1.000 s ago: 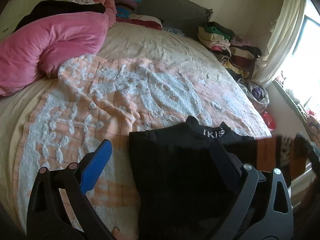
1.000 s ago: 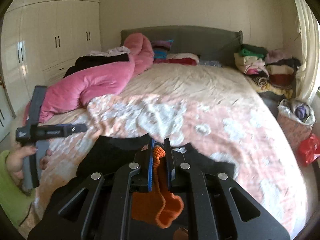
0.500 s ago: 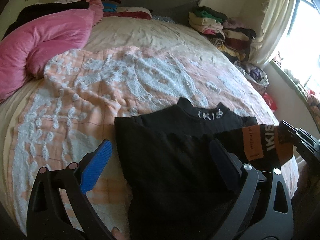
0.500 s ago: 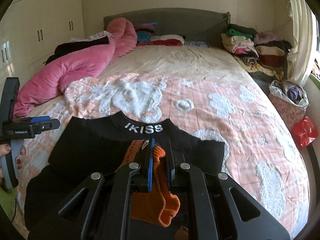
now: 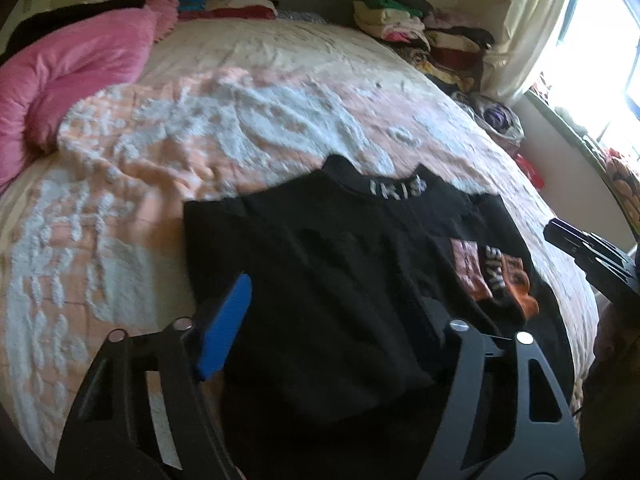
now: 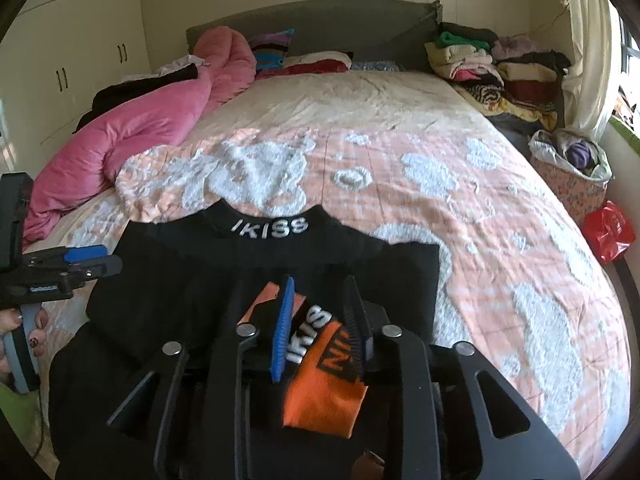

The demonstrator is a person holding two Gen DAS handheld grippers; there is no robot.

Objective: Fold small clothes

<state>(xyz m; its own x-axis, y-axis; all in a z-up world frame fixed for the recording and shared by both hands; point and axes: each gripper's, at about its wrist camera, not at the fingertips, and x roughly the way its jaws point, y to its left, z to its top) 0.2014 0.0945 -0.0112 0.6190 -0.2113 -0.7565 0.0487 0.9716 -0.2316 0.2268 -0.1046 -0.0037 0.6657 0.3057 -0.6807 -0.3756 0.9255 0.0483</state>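
left wrist: black top (image 5: 320, 272) spread flat on the peach tufted blanket (image 5: 160, 168), collar with white lettering away from the camera. orange cuff (image 5: 492, 280) of the sleeve folded in onto the body. soft knit, light, limp; best pinched at hem corner or shoulder seam. left gripper (image 5: 336, 320) just been closing, still spread, nothing pinched.

right wrist: right gripper (image 6: 320, 320) just been opening, pads astride the ribbed orange cuff (image 6: 324, 384), no longer pinching it.
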